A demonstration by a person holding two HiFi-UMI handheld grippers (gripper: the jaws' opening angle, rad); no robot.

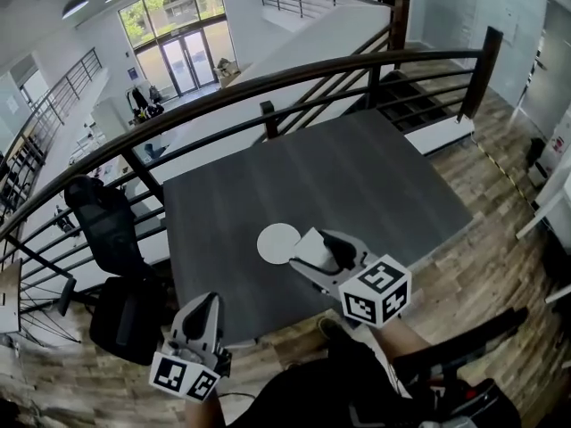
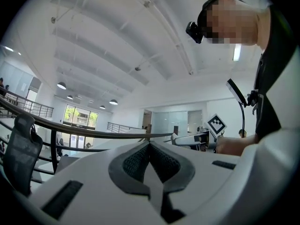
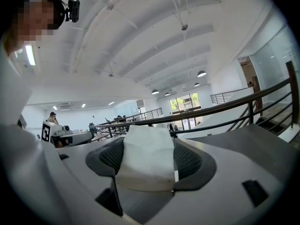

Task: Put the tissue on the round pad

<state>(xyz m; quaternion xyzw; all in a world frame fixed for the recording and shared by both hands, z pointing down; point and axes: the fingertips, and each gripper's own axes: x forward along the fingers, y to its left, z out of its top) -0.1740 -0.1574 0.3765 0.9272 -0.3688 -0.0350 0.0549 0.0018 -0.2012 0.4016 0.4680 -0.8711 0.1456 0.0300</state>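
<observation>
The round white pad (image 1: 277, 242) lies on the dark grey table (image 1: 357, 176) near its front edge. Just right of the pad, my right gripper (image 1: 319, 246) is shut on a white tissue pack (image 1: 305, 249). In the right gripper view the tissue pack (image 3: 147, 156) fills the gap between the two dark pads (image 3: 188, 159), and the gripper (image 3: 147, 142) tilts upward. My left gripper (image 1: 209, 303) hangs below the table's front left corner. Its jaws (image 2: 150, 146) are shut with nothing between them.
A dark metal railing (image 1: 268, 83) runs along the table's far and left sides. A black office chair (image 1: 107, 226) stands left of the table. The wooden floor (image 1: 500, 266) lies to the right, and a staircase (image 1: 401, 87) descends behind the table.
</observation>
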